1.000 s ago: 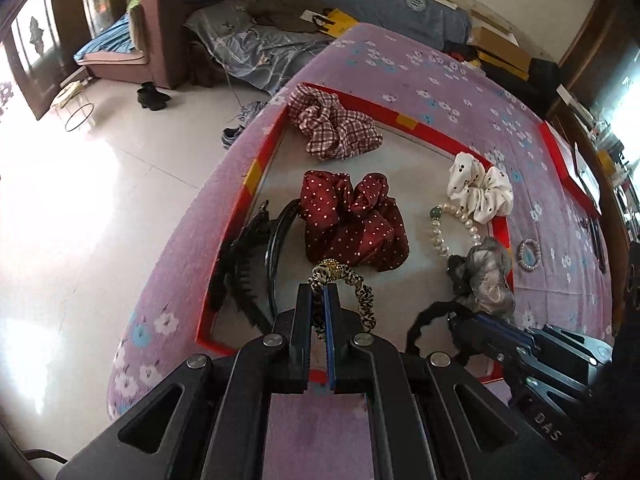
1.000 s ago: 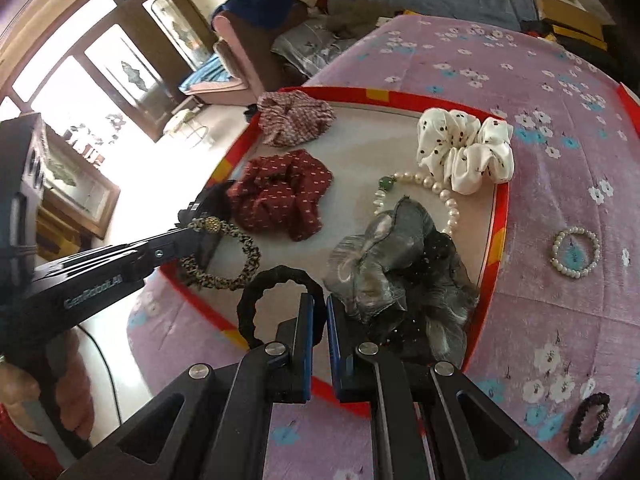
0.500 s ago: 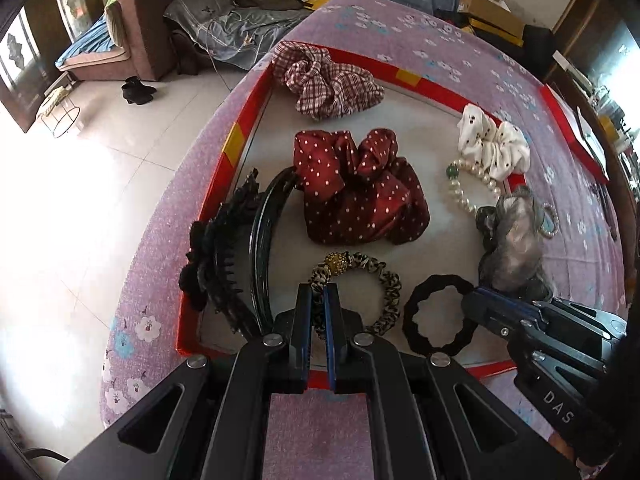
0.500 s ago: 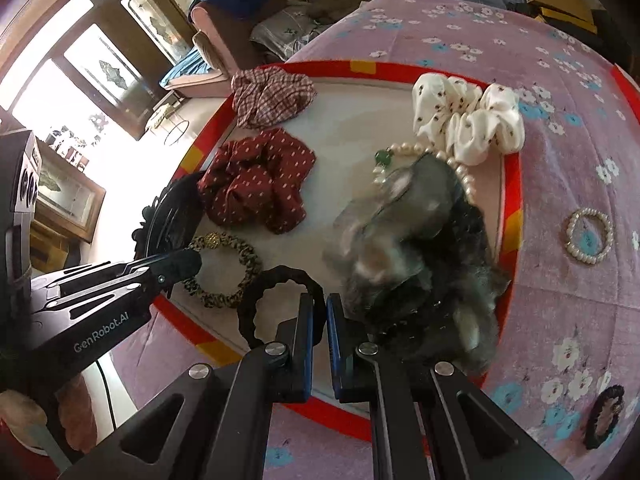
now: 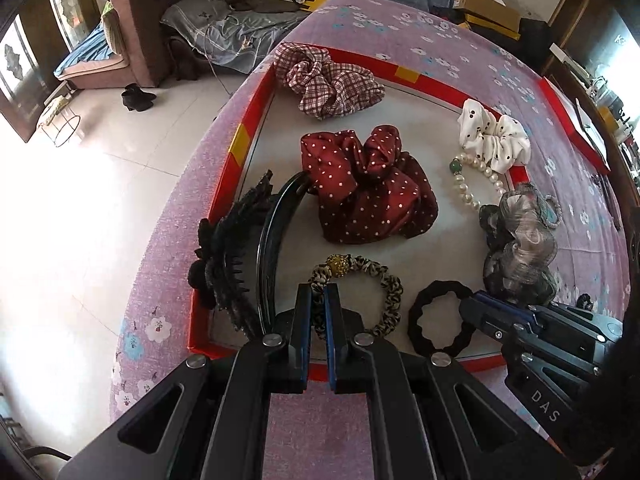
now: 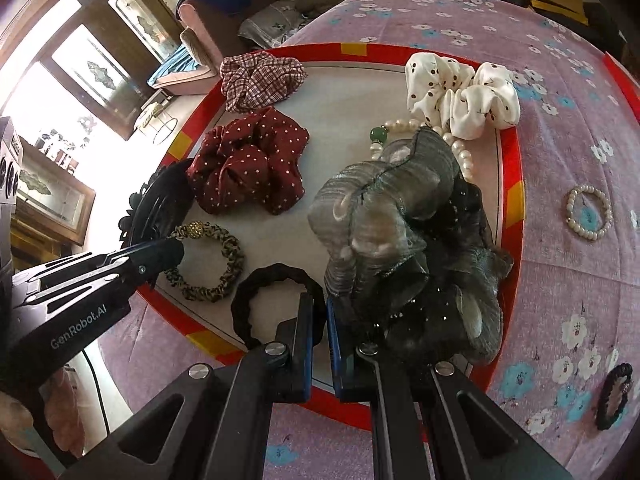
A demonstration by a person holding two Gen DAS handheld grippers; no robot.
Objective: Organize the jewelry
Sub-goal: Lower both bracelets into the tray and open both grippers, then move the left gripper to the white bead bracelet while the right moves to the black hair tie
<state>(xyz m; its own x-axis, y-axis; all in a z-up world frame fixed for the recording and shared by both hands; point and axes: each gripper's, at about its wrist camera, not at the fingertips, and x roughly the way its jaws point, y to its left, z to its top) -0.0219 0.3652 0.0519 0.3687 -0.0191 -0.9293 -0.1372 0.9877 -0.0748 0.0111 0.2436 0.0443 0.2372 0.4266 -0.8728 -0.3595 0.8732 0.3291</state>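
Grey scrunchie [image 6: 404, 240] has settled beside right tongs [image 6: 319, 312].

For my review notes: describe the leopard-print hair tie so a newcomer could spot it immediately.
Find the red-rimmed tray on the purple floral cloth. Along its near edge, the leopard-print hair tie lies between the black headband and a plain black tie. Only it has a gold bead.

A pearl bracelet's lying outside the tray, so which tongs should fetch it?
Right. The bracelet lies right of the tray, nearer the right tongs, though they pinch the black tie. The left tongs, across the tray, pinch the leopard tie.
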